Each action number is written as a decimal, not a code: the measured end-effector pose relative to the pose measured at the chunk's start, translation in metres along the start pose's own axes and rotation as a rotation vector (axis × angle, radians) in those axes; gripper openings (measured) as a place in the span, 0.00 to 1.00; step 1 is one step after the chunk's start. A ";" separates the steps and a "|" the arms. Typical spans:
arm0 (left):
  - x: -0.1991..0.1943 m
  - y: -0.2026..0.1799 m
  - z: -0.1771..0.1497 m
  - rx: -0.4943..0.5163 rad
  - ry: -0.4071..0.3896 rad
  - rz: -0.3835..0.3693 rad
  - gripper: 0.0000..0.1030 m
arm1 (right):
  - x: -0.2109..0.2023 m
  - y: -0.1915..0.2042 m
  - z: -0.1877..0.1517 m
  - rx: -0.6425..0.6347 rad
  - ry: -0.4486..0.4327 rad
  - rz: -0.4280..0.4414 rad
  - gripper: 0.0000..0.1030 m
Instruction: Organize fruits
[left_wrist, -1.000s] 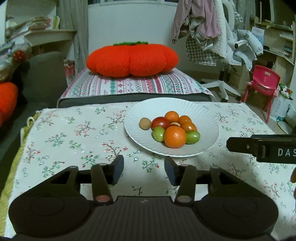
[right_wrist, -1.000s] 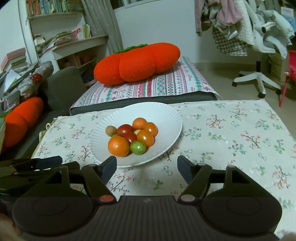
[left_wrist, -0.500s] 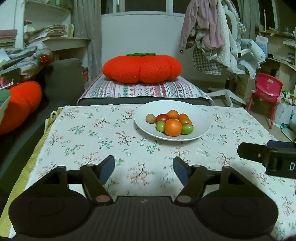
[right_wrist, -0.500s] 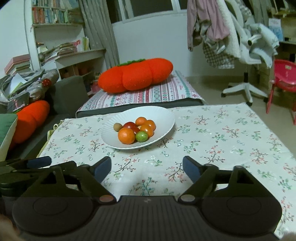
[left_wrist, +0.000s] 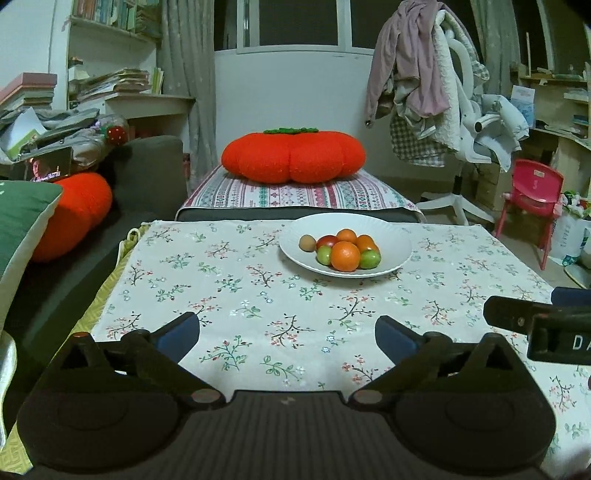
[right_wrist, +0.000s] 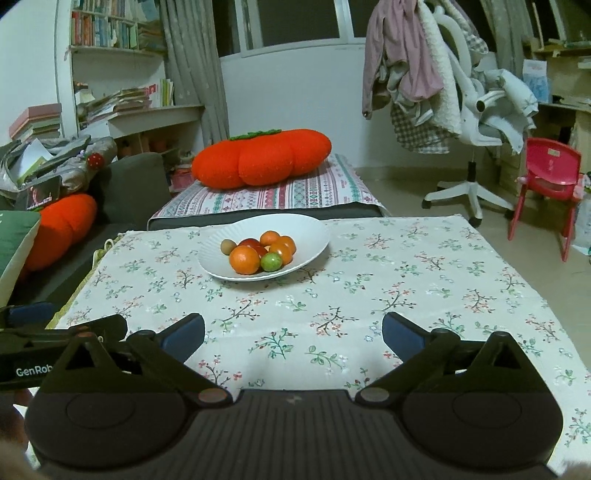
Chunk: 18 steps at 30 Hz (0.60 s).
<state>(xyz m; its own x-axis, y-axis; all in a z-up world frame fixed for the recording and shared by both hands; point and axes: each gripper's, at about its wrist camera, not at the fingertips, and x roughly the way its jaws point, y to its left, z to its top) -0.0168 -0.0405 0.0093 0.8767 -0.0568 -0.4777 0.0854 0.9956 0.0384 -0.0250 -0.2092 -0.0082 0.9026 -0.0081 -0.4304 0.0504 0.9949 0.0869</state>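
A white plate (left_wrist: 391, 240) (right_wrist: 310, 236) stands at the far side of the floral tablecloth (left_wrist: 258, 295) (right_wrist: 406, 280). On it lie several small fruits: an orange (left_wrist: 345, 256) (right_wrist: 244, 260) at the front, green ones (left_wrist: 369, 258) (right_wrist: 272, 261), red and orange ones behind, and a small brown one (left_wrist: 307, 243) (right_wrist: 228, 246) at the left. My left gripper (left_wrist: 287, 336) hovers over the near cloth, well short of the plate, jaws opening, nothing between them. My right gripper (right_wrist: 293, 332) is likewise back from the plate, jaws opening and empty; its side shows in the left wrist view (left_wrist: 539, 321).
Beyond the table lies a striped cushion (left_wrist: 295, 195) with a big orange pumpkin pillow (left_wrist: 293, 155). A dark sofa with another orange pillow (left_wrist: 74, 214) runs along the left. A clothes-draped swivel chair (right_wrist: 461, 110) and a red child's chair (right_wrist: 550, 177) stand at the right.
Both grippers have drawn back from the plate toward the near edge of the table, and the jaws of both have spread wider. The fruits have not moved.
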 end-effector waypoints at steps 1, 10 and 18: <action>0.001 0.000 -0.001 0.000 0.004 -0.002 0.82 | 0.000 0.000 0.000 -0.005 -0.002 -0.006 1.00; 0.003 0.005 -0.005 -0.032 0.023 -0.024 0.82 | 0.004 0.006 -0.003 -0.039 0.001 -0.015 1.00; 0.004 0.005 -0.005 -0.027 0.036 -0.028 0.82 | 0.004 0.011 -0.005 -0.072 0.005 -0.014 1.00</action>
<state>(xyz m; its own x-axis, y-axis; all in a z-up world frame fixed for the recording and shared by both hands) -0.0153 -0.0355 0.0035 0.8567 -0.0824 -0.5092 0.0962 0.9954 0.0008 -0.0224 -0.1975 -0.0132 0.8998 -0.0216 -0.4358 0.0317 0.9994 0.0160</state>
